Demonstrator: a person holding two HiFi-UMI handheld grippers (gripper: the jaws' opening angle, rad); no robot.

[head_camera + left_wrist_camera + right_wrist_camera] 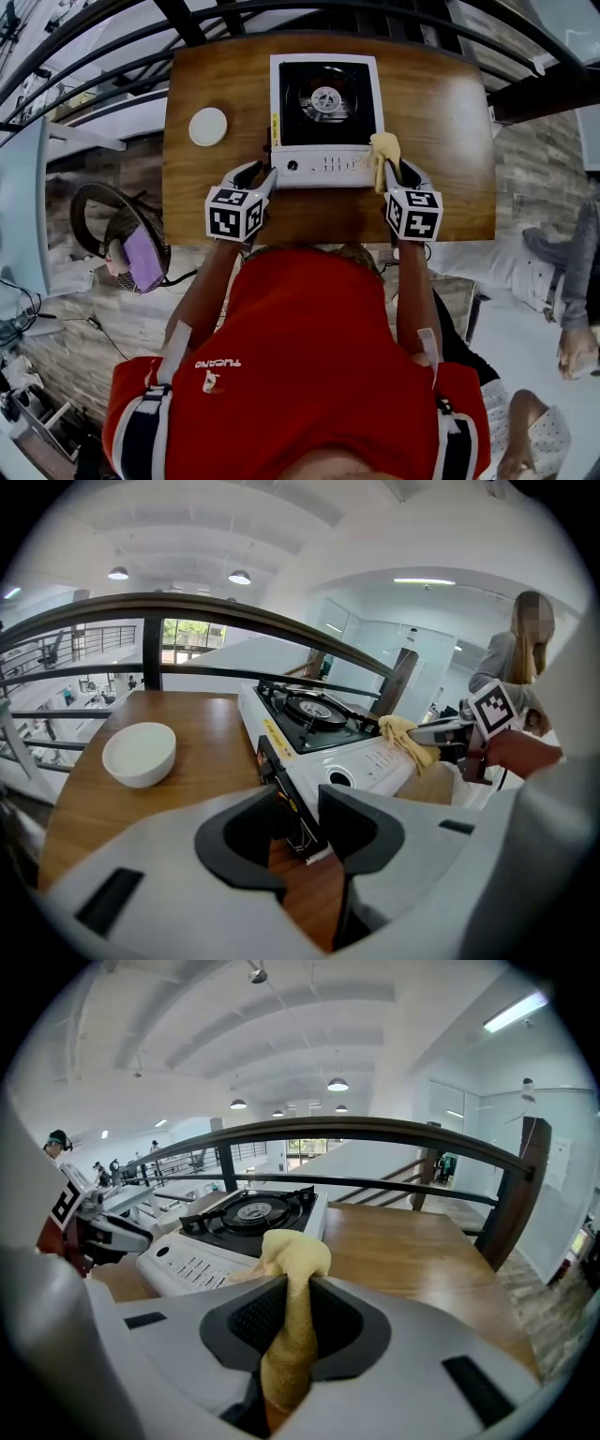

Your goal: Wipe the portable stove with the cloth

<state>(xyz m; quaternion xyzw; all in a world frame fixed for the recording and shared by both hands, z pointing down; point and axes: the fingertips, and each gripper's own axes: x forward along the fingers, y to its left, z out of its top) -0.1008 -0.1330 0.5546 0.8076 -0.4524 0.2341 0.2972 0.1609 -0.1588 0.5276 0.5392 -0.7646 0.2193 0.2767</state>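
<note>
The white portable stove (323,161) with a black burner top stands at the middle of the wooden table (436,103). My left gripper (261,177) is at the stove's front left corner; in the left gripper view its jaws (300,829) close round that corner of the stove (375,761). My right gripper (394,172) is shut on a yellow cloth (384,147), held at the stove's front right corner. In the right gripper view the cloth (295,1265) stands bunched up between the jaws (291,1314), just beside the stove's control panel (197,1260).
A white bowl (208,127) sits on the table left of the stove, also in the left gripper view (140,753). A dark railing (375,1133) runs behind the table's far edge. A fan (122,234) stands on the floor at the left.
</note>
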